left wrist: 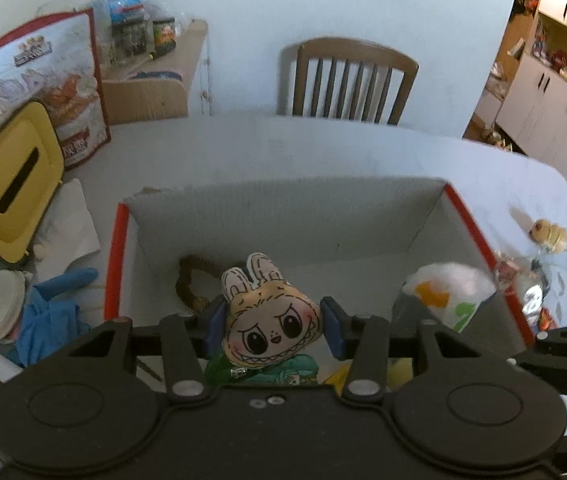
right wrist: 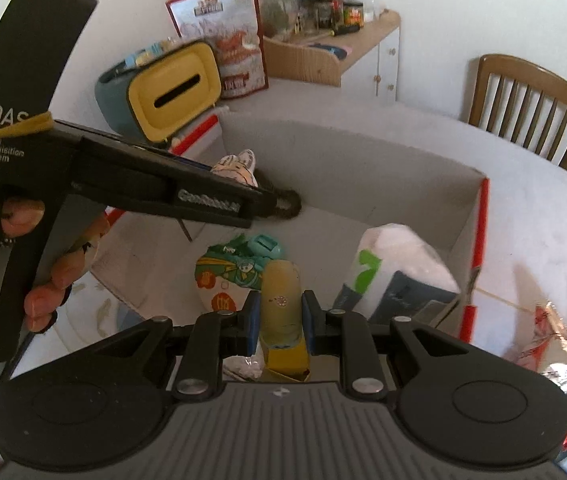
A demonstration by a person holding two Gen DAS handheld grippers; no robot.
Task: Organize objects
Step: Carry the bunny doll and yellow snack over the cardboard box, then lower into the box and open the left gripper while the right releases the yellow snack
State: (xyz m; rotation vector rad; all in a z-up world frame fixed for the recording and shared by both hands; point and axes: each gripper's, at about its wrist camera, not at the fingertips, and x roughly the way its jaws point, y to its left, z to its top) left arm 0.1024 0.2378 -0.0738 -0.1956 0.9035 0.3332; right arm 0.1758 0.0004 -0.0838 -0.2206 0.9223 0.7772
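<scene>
White tabletop (left wrist: 323,148) carries everything, and the landmark on it is a cardboard box (left wrist: 283,208) with pale inner walls and red edges, open at the top. Behind the box a wooden chair (left wrist: 349,80) stands against the wall. To the left of the box sit a yellow-lidded tissue holder (left wrist: 13,180) and, behind that, a printed snack bag (left wrist: 55,92) standing upright; a blue cloth (left wrist: 49,312) lies just outside the box's left wall. Off the box's right side, on the table, rests a small tan toy (left wrist: 549,234), well apart from crinkled foil wrappers (right wrist: 559,344) near the box's front right corner.

Inside the box, a white plastic bag (right wrist: 391,264) with green and orange print leans in the right corner, a green and white pouch (right wrist: 223,280) lies on the floor near the middle, and a dark brown loop (left wrist: 187,280) rests toward the back left.

Above the box's front edge, the left gripper (left wrist: 273,322) is clamped on a flat rabbit-eared doll (left wrist: 271,320) with a toothy grin, pads pressing both cheeks. A hand (right wrist: 63,256) grips its handle. The right gripper (right wrist: 281,318) is closed narrow on a yellow bottle (right wrist: 283,312), held over the box's front part, just beside the pouch.
</scene>
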